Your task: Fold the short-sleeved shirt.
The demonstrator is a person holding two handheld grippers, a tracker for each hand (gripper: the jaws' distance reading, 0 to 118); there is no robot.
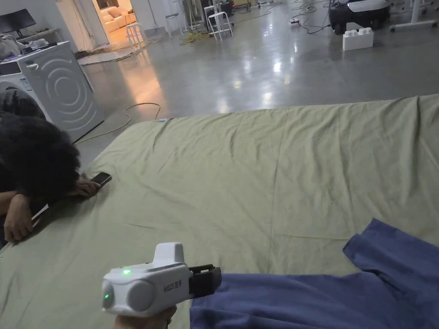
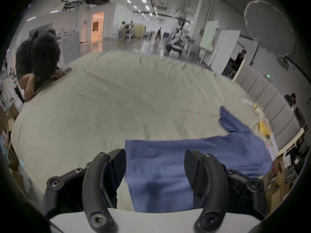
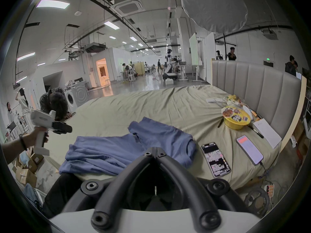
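Blue short-sleeved shirt (image 1: 308, 300) lay spread on the olive-green bed sheet (image 1: 257, 171), near the bed's front edge, long axis running across from hem to collar. Hem end sat to the left, collar and sleeves off to the right, one sleeve (image 1: 386, 244) kicked out toward the far side.

Left gripper (image 2: 154, 167) hovered right at the hem's corner, jaws spread wide, cloth showing between them but nothing pinched. Seen from the head view, sat just beside the shirt's left edge, nose pointing along the garment. Clearly the nearer claw to that hem.

Right gripper (image 3: 154, 150) hung back at the near edge of the bed, over the collar side, jaws brought together tip to tip and, as far as could be judged, gripping nothing. Shirt lay just beyond those tips, rumpled along its front edge.

Two phones (image 3: 216, 159) rested on the sheet to the right of the shirt, close to the collar end, with a yellow bowl (image 3: 235, 119) farther off by the headboard.

Probably came down to this: left claw already lined up with the hem, right claw needing to open before taking its end.
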